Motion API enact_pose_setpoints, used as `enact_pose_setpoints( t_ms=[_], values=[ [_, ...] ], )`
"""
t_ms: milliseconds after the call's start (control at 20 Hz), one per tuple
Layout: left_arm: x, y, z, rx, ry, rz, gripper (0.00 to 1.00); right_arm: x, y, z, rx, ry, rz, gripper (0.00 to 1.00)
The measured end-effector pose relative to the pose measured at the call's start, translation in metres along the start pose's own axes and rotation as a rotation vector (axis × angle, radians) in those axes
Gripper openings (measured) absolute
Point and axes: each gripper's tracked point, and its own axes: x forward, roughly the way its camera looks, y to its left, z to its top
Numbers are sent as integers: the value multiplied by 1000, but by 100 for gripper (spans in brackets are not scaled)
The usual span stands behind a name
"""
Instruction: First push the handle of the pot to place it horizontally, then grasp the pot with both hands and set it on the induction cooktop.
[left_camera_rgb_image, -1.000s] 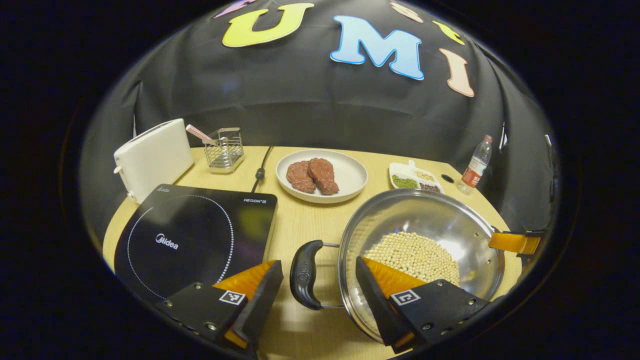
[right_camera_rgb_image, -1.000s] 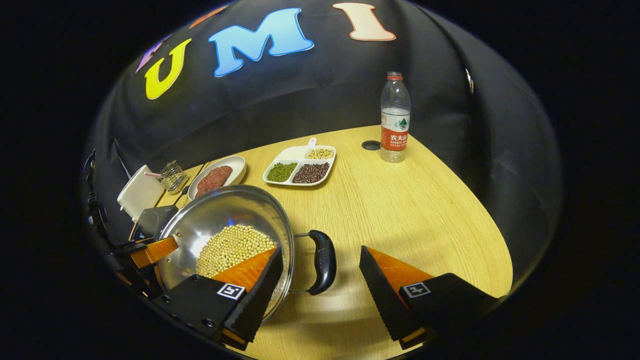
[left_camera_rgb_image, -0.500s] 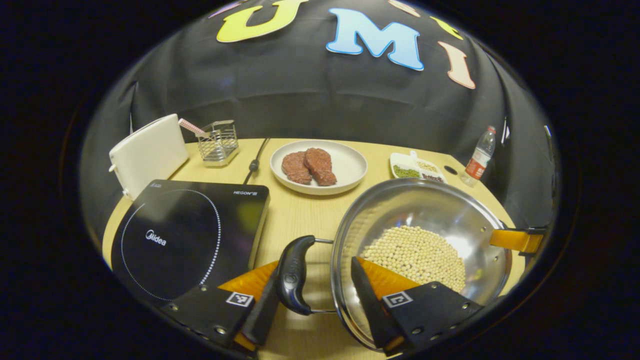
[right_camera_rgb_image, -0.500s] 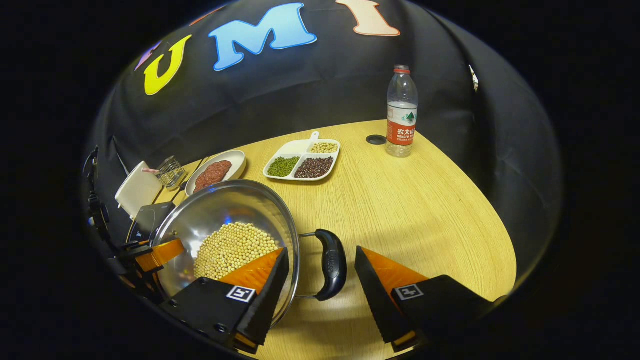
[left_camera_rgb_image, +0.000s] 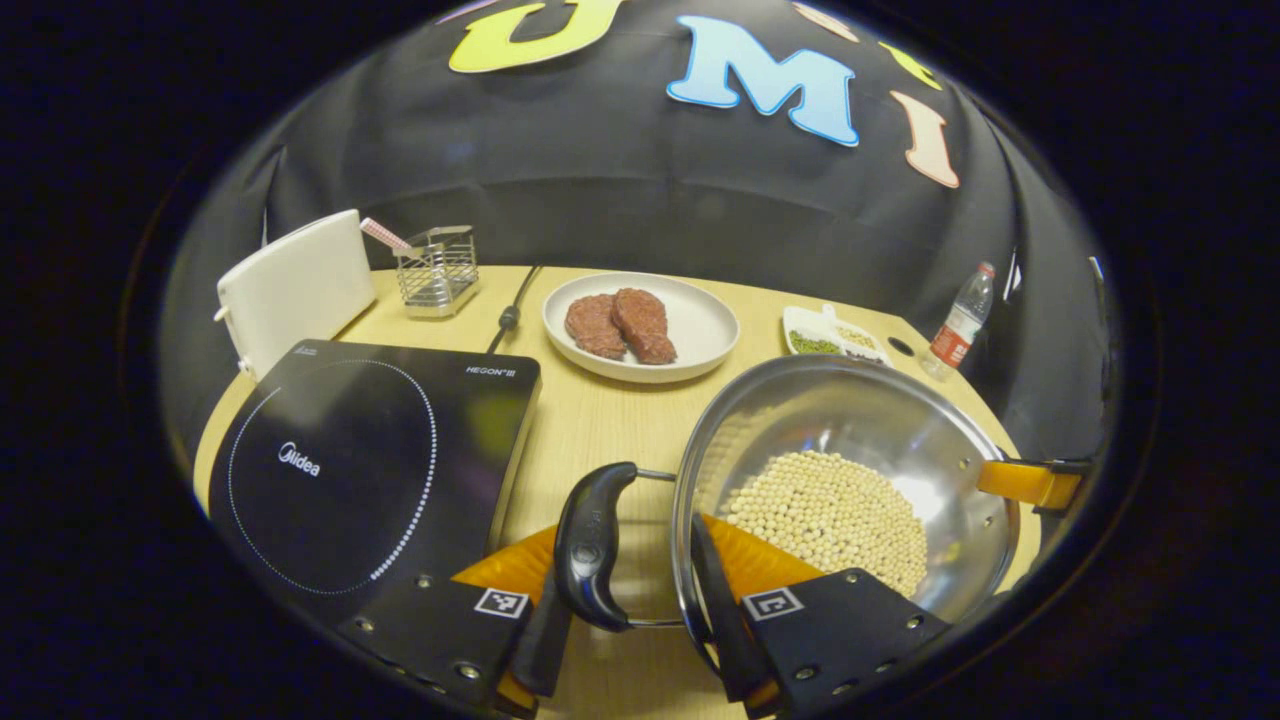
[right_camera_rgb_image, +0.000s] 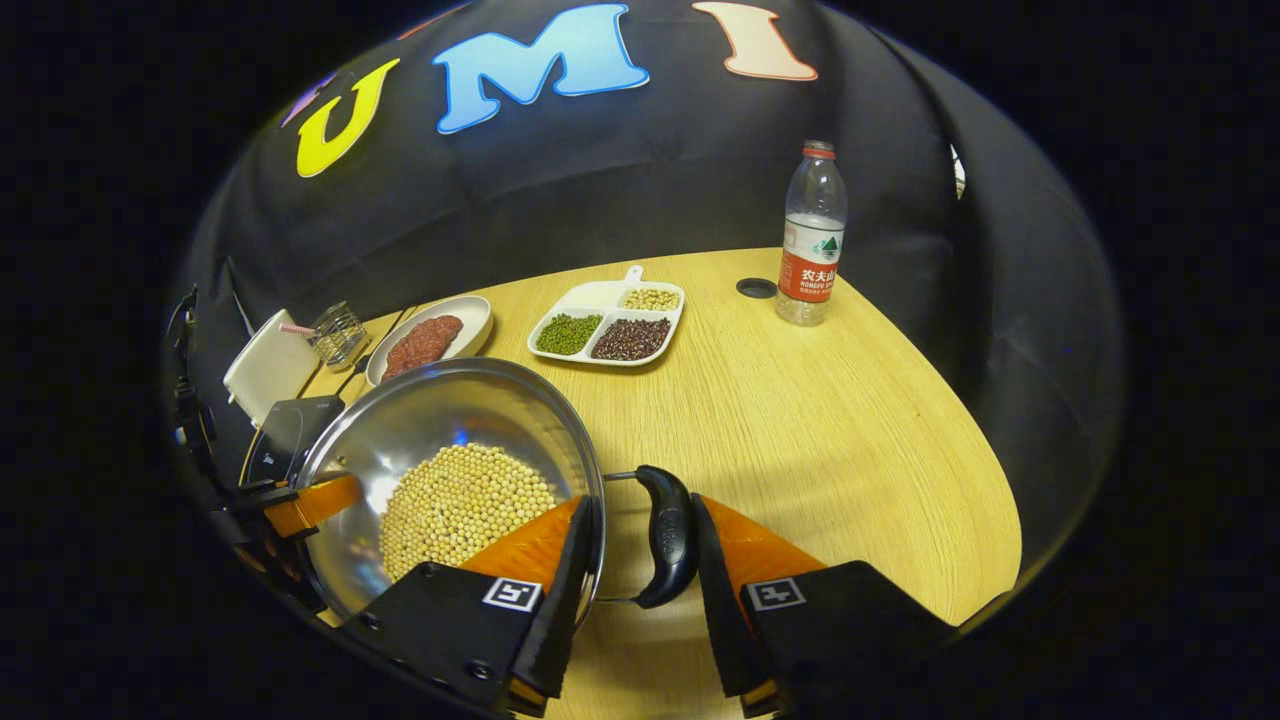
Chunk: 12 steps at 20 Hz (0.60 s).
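The pot (left_camera_rgb_image: 845, 480), a shiny steel pan holding a heap of pale beans (left_camera_rgb_image: 830, 515), sits on the tabletop (right_camera_rgb_image: 830, 430) just right of the induction cooktop (left_camera_rgb_image: 360, 460), not yet on it. Its two black loop handles lie level at opposite sides. The left hand-held gripper (left_camera_rgb_image: 625, 620) has narrowed around the left handle (left_camera_rgb_image: 590, 545), one finger outside it and the other against the pot's rim, though whether both press firmly I cannot tell. The right hand-held gripper (right_camera_rgb_image: 635, 600) likewise brackets the right handle (right_camera_rgb_image: 665, 535), nearly closed, with its left finger at the rim. A second ago both sets of fingers stood wide with the handles loose between them; since then they have drawn in and both hands have moved closer. To do this step well, I judge both grips should be firm and matched before any lift, then the pot raised level and carried slowly left so the beans do not slide or spill, and lowered centred on the cooktop's ring. Farther off are a plate of meat (left_camera_rgb_image: 640, 325), a divided dish (right_camera_rgb_image: 605, 330), a water bottle (right_camera_rgb_image: 810, 240) and a white appliance (left_camera_rgb_image: 295, 290).
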Motion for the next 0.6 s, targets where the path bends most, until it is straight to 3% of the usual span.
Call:
enact_pose_setpoints(
  t_ms=[200, 500, 550, 600],
  values=[
    [-2, 0, 4, 3, -12, 6, 58, 1, 1, 2, -3, -3, -6, 40],
    [-7, -3, 20, 16, -42, 4, 56, -7, 3, 12, 15, -18, -11, 39],
    [-10, -3, 25, 17, -52, 2, 56, -11, 4, 16, 12, -28, -11, 43],
    [-12, -3, 29, 15, -56, 0, 60, -13, 5, 19, 15, -31, -9, 39]
  ],
)
